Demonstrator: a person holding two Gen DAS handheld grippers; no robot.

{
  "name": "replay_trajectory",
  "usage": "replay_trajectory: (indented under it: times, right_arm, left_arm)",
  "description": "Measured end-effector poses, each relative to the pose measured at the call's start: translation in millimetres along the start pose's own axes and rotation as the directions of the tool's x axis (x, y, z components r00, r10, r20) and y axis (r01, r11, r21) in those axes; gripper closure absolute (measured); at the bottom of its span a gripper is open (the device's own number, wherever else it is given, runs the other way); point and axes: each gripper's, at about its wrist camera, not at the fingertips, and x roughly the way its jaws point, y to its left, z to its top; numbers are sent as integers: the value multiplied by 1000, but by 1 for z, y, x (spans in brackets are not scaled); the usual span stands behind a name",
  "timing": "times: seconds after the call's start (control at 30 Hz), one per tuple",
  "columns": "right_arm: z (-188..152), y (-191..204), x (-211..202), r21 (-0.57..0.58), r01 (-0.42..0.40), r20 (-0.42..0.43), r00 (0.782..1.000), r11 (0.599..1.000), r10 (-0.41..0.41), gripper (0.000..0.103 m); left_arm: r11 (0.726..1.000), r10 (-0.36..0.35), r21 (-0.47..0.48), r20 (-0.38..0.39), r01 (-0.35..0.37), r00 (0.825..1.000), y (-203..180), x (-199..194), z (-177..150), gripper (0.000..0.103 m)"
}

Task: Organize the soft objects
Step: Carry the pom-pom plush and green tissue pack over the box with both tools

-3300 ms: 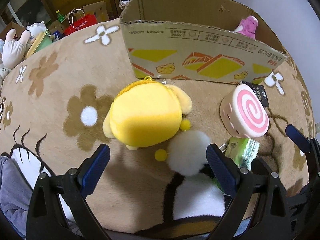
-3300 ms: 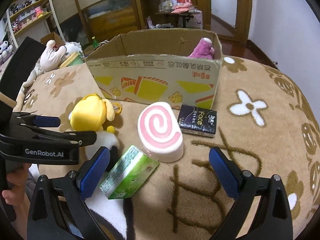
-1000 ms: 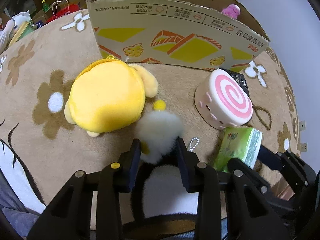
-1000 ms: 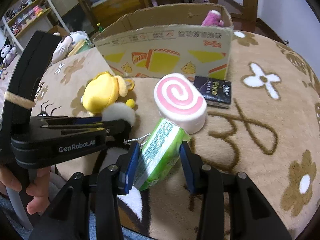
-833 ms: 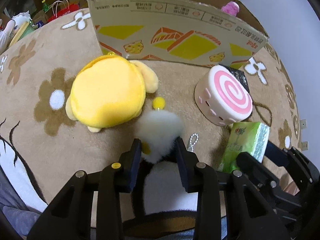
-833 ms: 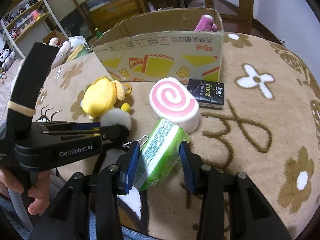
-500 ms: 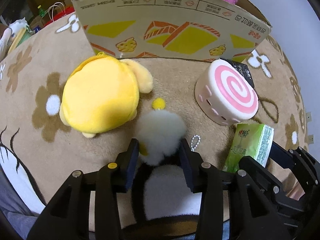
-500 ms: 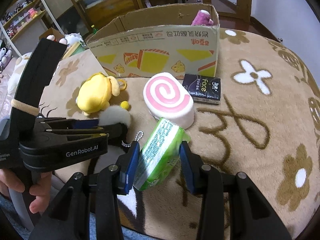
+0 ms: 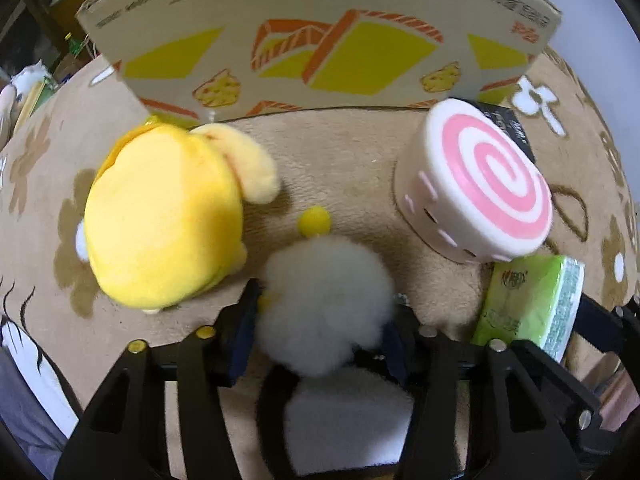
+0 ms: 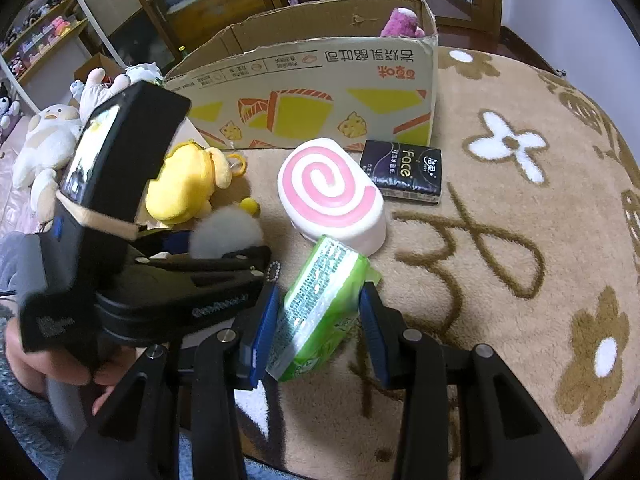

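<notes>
My left gripper (image 9: 320, 320) is shut on a white fluffy pom-pom (image 9: 324, 312) with a small yellow ball (image 9: 314, 220), held just above the rug; the pom-pom also shows in the right wrist view (image 10: 226, 232). My right gripper (image 10: 320, 316) is shut on a green tissue pack (image 10: 320, 304), which also shows in the left wrist view (image 9: 532, 308). A yellow plush (image 9: 164, 220) lies left of the pom-pom. A pink-swirl roll cushion (image 9: 480, 184) lies to the right. The open cardboard box (image 9: 312, 36) stands behind them, close ahead.
A dark tissue pack (image 10: 402, 170) lies beside the roll by the box's corner. A purple plush (image 10: 402, 22) sits inside the box (image 10: 304, 92). White plush toys (image 10: 44, 140) lie off the rug at the left. The flowered beige rug (image 10: 520, 208) extends right.
Both grippers closed, the left on the pom-pom and the right on the green pack. Both have since lifted and moved toward the box, which now looms larger in the left wrist view.
</notes>
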Motion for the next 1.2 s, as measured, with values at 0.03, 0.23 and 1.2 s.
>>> replay_trajectory:
  times: [0.03,0.23,1.2]
  right_arm:
    - [0,-1,-1,2,1,4,1000,1000,-1,60]
    - [3,-2,-15,-2,8,49,999,1000,-8,60]
    - [63,-13,-99,-54,33,501,865,998,-2,61]
  left_arm:
    - [1000,-1,-1,4,1,1000,0,-1,0,57]
    - [1000,-5,-21,47,6,999,7,-21,-7,62]
    - [993,109,-38,662,-111,741,30,-175,5,62]
